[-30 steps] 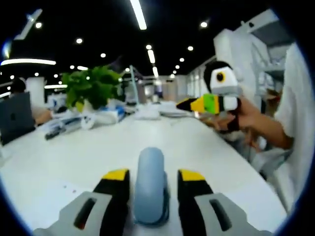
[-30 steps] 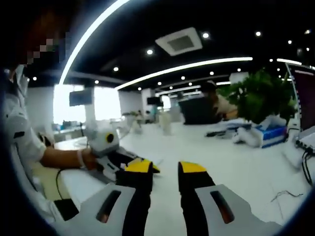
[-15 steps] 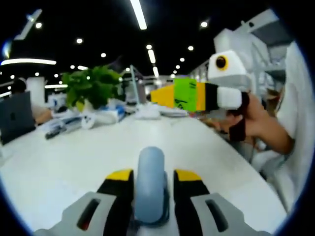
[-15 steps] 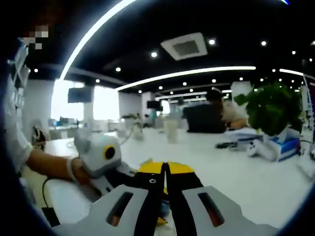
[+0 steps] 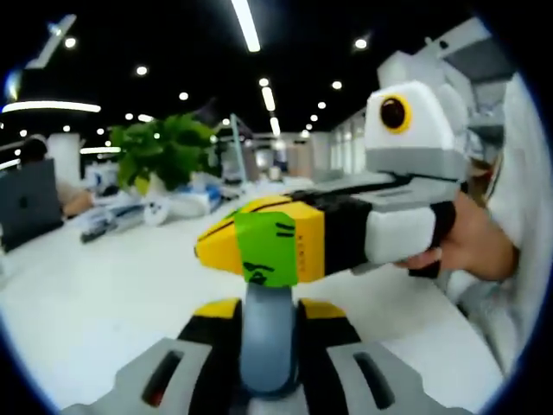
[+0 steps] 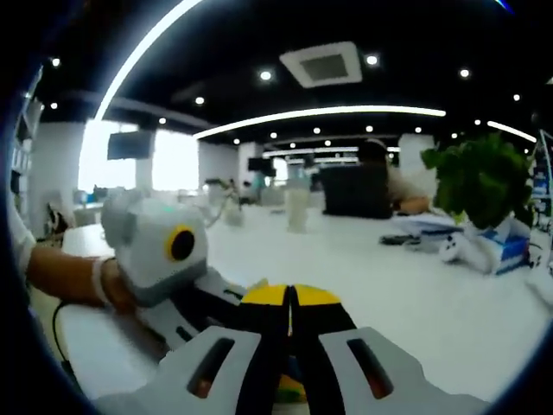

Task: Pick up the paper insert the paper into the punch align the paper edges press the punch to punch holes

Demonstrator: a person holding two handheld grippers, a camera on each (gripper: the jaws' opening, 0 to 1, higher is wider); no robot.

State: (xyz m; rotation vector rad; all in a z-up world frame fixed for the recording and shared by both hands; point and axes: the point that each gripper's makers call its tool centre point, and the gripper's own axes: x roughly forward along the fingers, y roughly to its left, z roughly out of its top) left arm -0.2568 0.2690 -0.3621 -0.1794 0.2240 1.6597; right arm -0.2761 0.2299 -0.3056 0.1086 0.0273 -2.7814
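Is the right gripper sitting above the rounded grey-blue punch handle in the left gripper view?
Yes, the right gripper with its yellow tip and green sticker hangs directly over the rounded grey-blue punch handle, which sits between the left gripper's jaws.

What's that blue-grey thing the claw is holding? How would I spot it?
Look at the white table in the left gripper view, then at the left claw rising from the bottom. The punch handle is the rounded blue-grey bar between its yellow tips, under the right claw.

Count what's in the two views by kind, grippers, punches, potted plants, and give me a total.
Grippers: 2, the left gripper and the right gripper
Hole punches: 1, the grey-blue punch
Potted plants: 1, the green plant
Total: 4
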